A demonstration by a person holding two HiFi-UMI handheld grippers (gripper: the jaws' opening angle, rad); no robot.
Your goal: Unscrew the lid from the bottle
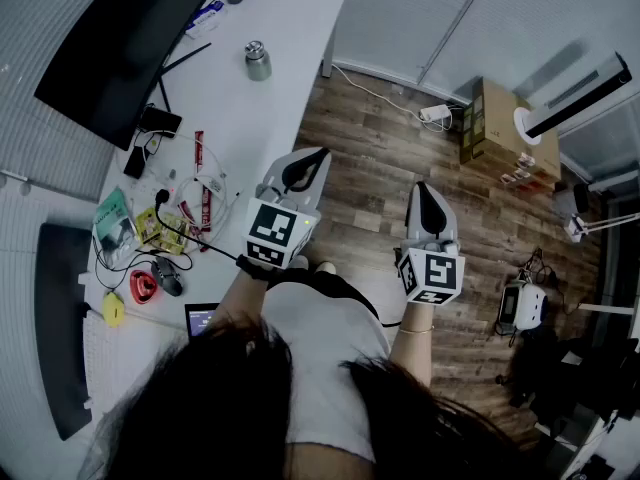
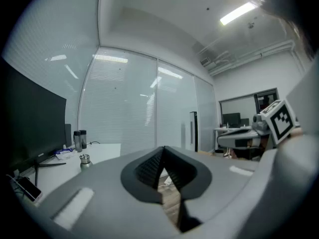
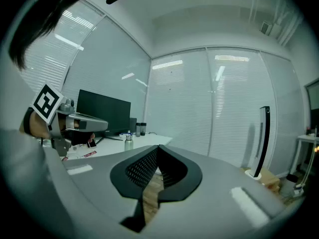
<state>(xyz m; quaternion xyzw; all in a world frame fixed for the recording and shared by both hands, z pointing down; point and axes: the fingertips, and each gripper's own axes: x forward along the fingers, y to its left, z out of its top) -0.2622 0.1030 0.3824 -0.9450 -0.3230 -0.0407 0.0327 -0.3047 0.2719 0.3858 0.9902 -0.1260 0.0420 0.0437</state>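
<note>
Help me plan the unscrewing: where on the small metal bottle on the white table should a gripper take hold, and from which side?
Probably clamp the bottle round its wider lower body, coming in level across the open edge of the table: it stands upright with nothing close beside it. That leaves the narrower lid on top free for turning from above.

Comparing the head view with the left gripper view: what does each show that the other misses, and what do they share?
Head view only: the cardboard box, the packets and the person's shirt. Left gripper view only: the ceiling light and a far table with screens. Both: the bottle, lid on, standing on the white desk, and the monitor.
</note>
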